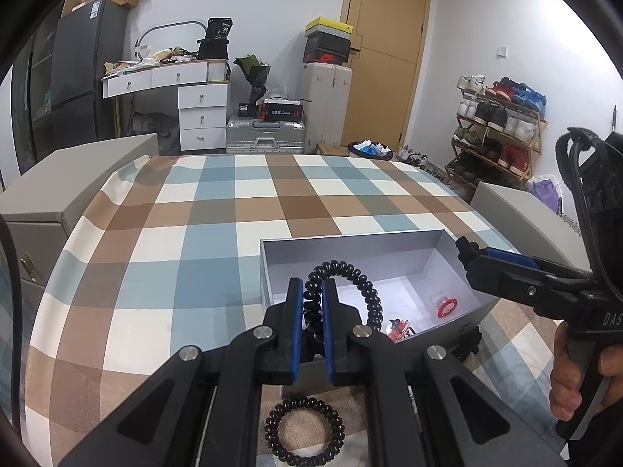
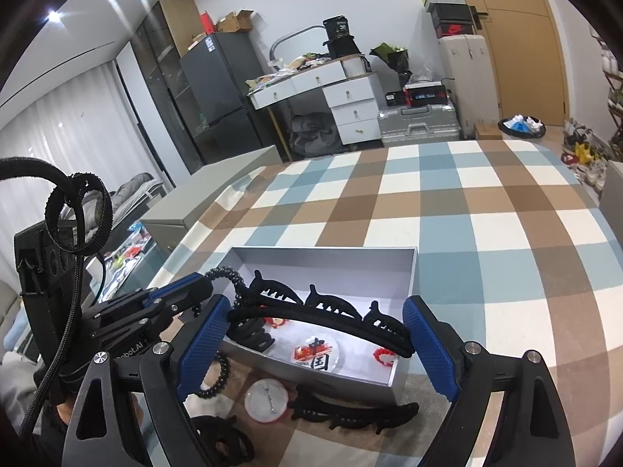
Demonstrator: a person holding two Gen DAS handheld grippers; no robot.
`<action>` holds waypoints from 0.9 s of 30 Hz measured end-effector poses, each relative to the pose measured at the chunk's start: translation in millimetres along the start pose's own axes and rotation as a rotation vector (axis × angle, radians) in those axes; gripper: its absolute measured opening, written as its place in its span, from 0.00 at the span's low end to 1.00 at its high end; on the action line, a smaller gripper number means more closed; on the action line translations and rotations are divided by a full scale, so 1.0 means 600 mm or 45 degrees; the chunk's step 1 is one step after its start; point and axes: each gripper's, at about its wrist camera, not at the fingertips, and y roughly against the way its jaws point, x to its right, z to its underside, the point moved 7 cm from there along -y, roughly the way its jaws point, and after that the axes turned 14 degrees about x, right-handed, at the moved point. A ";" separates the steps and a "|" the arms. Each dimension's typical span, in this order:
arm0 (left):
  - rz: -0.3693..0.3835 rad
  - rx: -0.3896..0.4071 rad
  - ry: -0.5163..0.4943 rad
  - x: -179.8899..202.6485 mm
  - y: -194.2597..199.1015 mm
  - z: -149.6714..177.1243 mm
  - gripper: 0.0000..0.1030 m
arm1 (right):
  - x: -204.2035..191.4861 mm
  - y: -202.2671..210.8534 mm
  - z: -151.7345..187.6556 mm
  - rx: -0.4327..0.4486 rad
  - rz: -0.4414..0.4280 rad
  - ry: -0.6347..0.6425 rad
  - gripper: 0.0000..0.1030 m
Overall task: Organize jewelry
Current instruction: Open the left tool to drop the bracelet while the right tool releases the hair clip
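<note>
My left gripper (image 1: pixel 312 286) is shut on a black spiral hair tie (image 1: pixel 364 284), which hangs over the near left part of the open grey box (image 1: pixel 350 238). A second spiral tie (image 1: pixel 303 432) lies on the checked cloth just in front of the box. In the right wrist view my right gripper (image 2: pixel 317 303) stands wide, its blue pads pressed on the two ends of a long black toothed hair clip (image 2: pixel 323 311) above the box (image 2: pixel 327 251). Inside the box lie a round badge with red print (image 2: pixel 317 354) and small red pieces (image 2: pixel 383 356).
On the cloth in front of the box lie a round white badge (image 2: pixel 268 401), another long black clip (image 2: pixel 350 412), a spiral tie (image 2: pixel 218 373) and a black claw clip (image 2: pixel 222 443). Grey cabinets (image 1: pixel 78 179) flank the table. A hand (image 1: pixel 572 373) grips the right tool.
</note>
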 end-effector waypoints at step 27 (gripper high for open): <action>0.034 0.022 0.013 0.007 0.029 -0.020 0.70 | 0.022 0.032 -0.023 -0.020 0.049 0.024 0.96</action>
